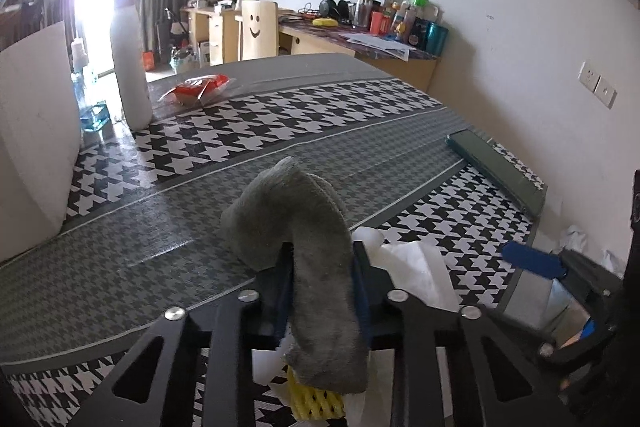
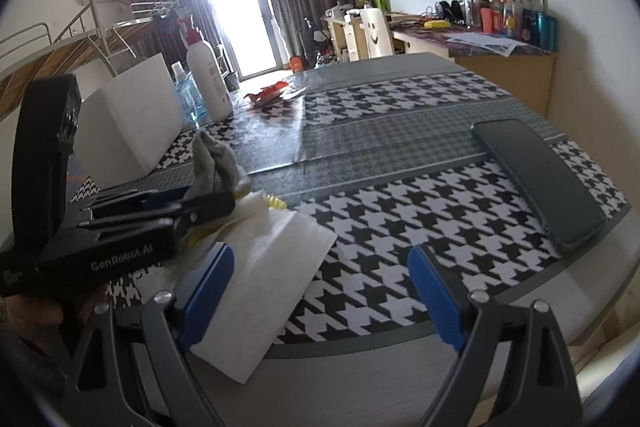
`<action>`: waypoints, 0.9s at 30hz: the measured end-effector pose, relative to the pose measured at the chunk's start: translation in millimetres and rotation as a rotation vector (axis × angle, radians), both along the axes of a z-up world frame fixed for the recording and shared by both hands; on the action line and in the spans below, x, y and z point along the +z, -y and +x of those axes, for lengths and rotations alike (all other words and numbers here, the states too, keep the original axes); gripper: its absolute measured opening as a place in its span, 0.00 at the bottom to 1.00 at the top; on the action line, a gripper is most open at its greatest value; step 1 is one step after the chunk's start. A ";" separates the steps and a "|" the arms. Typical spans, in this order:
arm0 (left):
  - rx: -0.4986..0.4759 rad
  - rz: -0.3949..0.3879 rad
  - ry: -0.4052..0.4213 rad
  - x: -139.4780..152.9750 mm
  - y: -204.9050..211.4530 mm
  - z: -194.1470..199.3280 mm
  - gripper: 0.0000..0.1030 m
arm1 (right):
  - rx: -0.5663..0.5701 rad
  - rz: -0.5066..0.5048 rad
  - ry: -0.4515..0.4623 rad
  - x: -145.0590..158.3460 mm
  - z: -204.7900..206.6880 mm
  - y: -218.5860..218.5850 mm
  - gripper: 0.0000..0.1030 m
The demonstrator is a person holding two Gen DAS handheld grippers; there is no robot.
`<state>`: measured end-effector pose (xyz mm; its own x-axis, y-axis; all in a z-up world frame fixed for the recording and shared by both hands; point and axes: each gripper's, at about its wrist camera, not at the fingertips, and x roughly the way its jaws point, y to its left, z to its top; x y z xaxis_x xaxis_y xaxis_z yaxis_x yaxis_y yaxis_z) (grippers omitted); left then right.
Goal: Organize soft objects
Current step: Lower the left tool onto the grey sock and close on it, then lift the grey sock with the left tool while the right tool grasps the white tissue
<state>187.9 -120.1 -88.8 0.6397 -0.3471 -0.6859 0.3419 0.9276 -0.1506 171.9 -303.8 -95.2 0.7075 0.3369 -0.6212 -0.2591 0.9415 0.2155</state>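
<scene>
Between the closed blue pads of the left gripper (image 1: 322,291), at six o'clock on the table (image 1: 320,115), a limp grey sock (image 1: 304,223) is pinched mid-length, judged light and floppy, while the right gripper (image 2: 320,291) is held wide and empty.

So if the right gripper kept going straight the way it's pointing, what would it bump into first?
Probably the bare black-and-white houndstooth tabletop just ahead, since the open right gripper tilts downward. The white paper sheet lies by its left finger, and the dark flat phone sits off to the right. Depth is hard to judge.
</scene>
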 end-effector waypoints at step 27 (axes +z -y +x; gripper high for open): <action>0.039 -0.048 0.065 19.5 -27.0 -16.0 0.13 | 0.128 -0.029 -0.053 -3.0 -5.5 -38.9 0.07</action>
<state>171.8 -93.1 -69.3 0.6961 -0.3521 -0.6257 0.3160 0.9328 -0.1734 166.4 -264.9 -98.2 0.6259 0.4036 -0.6674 -0.3666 0.9075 0.2050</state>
